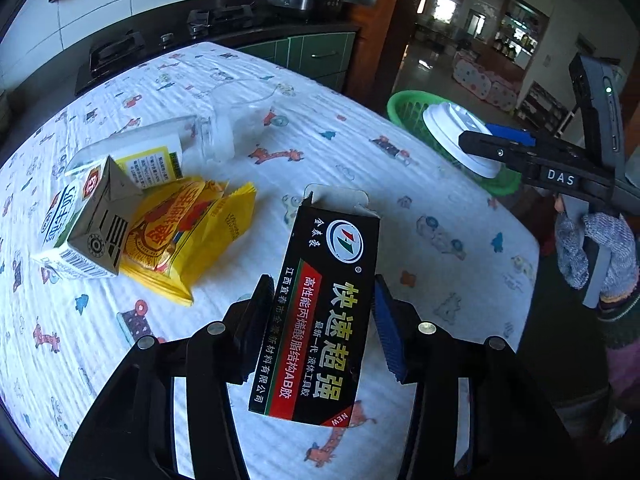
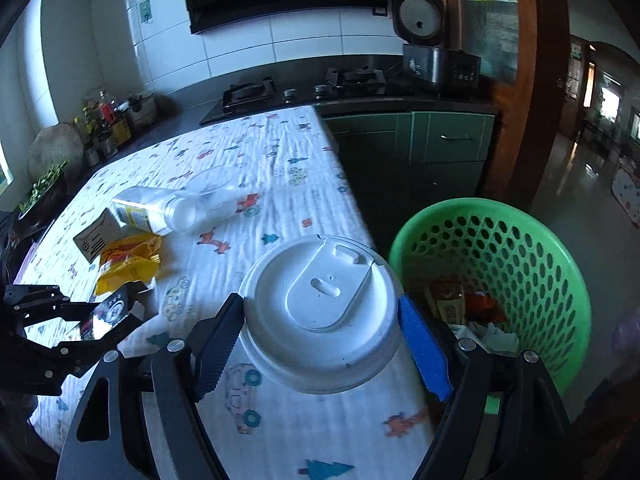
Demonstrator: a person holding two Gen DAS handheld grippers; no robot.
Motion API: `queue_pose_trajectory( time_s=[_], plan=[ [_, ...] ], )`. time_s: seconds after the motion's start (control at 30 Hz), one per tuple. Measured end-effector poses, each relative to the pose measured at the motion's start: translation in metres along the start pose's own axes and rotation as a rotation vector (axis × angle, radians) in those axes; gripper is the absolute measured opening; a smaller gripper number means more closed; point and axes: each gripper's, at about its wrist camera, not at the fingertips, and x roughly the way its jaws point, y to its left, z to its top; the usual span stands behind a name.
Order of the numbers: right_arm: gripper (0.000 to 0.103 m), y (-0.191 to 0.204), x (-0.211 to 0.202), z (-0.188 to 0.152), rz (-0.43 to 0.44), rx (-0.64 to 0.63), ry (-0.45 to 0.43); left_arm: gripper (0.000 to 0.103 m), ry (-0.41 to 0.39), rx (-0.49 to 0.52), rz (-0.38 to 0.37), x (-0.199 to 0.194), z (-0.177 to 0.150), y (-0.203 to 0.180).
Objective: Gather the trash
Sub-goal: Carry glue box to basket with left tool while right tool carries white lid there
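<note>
Trash lying both on and beside patterned tablecloth (image 1: pixel 328 92): black glue box (image 1: pixel 320 312) being pinched in half-closed left gripper (image 1: pixel 320 320) above it; white cup lid (image 2: pixel 320 312) being clasped by wide-spread right gripper (image 2: pixel 320 340) at cloth's edge; carton (image 1: pixel 80 232), yellow wrapper (image 1: pixel 188 236), bottle (image 1: pixel 160 148) lying farther back; green basket (image 2: pixel 560 256) standing just beyond.

Left wrist view looks steeply down along its own fingers, close over the patterned tablecloth (image 1: pixel 224 92), facing the stove counter (image 1: pixel 168 36) with a doorway off to the right. Right wrist view sits near the table's edge, angled down toward the same counter, the green basket (image 2: pixel 560 264) close on its right. Both catch the yellow wrapper (image 1: pixel 188 236), the lying bottle (image 2: pixel 148 212) and each other's gripper.
</note>
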Motion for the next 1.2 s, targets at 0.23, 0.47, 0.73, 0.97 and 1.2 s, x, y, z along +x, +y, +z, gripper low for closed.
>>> queue_pose_trajectory(
  time_s=[0.23,0.47,0.73,0.97,1.2],
  plan=[
    [0.076,-0.083,-0.010,0.002,-0.099,0.128,0.012,0.049,-0.026,0.010,-0.061,0.003,0.029,-0.029],
    [0.076,-0.146,-0.002,-0.004,-0.172,0.219,0.042,0.049,-0.030,0.051,-0.083,0.018,0.064,-0.062],
    [0.076,-0.190,0.014,-0.015,-0.145,0.320,0.067,0.049,-0.038,0.066,-0.127,0.039,0.109,-0.094],
    [0.079,-0.201,0.007,-0.018,-0.155,0.315,0.040,0.049,-0.031,0.077,-0.145,0.068,0.142,-0.117],
    [0.079,-0.199,-0.019,-0.024,-0.182,0.263,-0.004,0.049,-0.013,0.062,-0.160,0.102,0.170,-0.131]
  ],
)
